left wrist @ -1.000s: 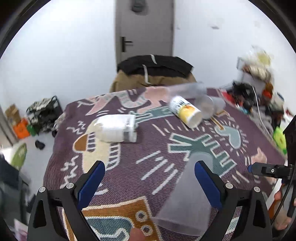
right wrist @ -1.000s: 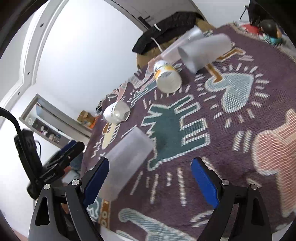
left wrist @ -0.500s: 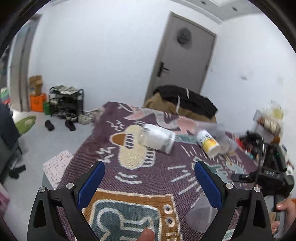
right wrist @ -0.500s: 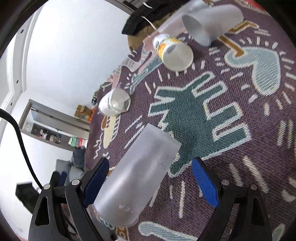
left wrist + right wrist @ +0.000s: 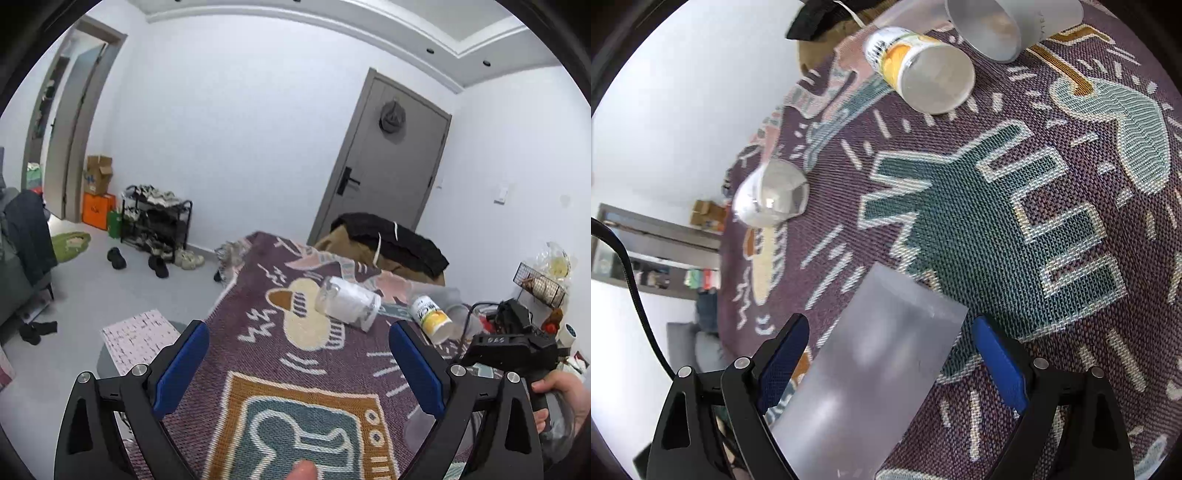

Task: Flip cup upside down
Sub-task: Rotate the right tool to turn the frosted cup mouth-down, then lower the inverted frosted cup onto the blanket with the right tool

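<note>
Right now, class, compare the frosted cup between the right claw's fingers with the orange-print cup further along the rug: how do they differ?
The frosted cup is plain grey; the orange-print cup has a yellow-orange label. The frosted cup sits between the right claw's open fingers; the orange-print cup lies untouched farther off. The orange-print cup's open mouth faces the camera; the frosted cup's does not. Both lie on the rug.

Frosted grey cup [image 5: 871,373], purple patterned blanket [image 5: 1015,229], blue-padded tongs [image 5: 890,354]

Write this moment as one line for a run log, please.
right tongs: open, straddling frosted cup | left tongs: open, empty | cup: not gripped
</note>
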Tool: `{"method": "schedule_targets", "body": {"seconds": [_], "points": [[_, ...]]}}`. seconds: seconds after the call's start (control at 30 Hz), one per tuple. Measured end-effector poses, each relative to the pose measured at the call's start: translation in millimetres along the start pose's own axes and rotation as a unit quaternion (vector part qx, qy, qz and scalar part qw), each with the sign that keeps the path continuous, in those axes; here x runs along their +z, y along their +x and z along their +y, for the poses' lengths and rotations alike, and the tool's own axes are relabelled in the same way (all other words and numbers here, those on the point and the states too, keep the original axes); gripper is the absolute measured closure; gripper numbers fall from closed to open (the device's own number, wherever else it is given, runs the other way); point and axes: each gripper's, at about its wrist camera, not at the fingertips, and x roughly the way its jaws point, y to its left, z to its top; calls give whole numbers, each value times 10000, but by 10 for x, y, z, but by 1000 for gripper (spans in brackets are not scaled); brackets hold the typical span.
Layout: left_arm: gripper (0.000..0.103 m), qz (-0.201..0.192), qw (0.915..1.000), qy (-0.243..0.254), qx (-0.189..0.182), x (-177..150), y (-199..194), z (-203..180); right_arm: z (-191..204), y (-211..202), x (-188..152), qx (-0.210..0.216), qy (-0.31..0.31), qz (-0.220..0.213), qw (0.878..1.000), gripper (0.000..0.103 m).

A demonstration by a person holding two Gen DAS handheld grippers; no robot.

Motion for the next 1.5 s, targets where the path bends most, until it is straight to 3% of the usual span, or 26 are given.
{"method": "schedule_targets", "body": {"seconds": [0.13,0.3,0.33,0.37,0.4,0.47,0.63,0.87,1.07,1.2,1.5], "points": [[5,-272,9996,-2,109,-10,-73,55,45,29,28,-264,-34,94,9996,12],[5,-312,9995,60,21,-33,-61,48,111,82,57,-507,-86,219,9984,13],[5,-307,9995,75,9,-36,-57,40,101,72,56,-498,-80,227,9985,15],[5,-303,9995,93,2,-43,-56,33,83,52,54,-424,-51,223,9988,25],[5,-302,9995,122,-21,-44,-58,18,56,30,50,-285,21,244,9993,30],[5,-319,9994,138,-64,-39,-78,0,-25,-3,36,-63,219,298,9993,34],[5,-336,9992,47,-231,-37,-116,-37,-163,-195,7,248,276,53,9993,38],[5,-324,9990,70,-290,-39,-128,-177,0,-733,-40,452,-532,-764,9946,42],[5,-328,9990,172,-237,-48,-152,-245,268,-1177,-155,186,-1527,-1693,9735,43],[5,-311,9992,151,-195,-45,-160,-244,528,-1383,-322,-255,-2282,-2359,9442,44],[5,-292,9993,163,-135,-41,-158,-206,880,-1363,-595,-1135,-3291,-2921,8908,44]]}}
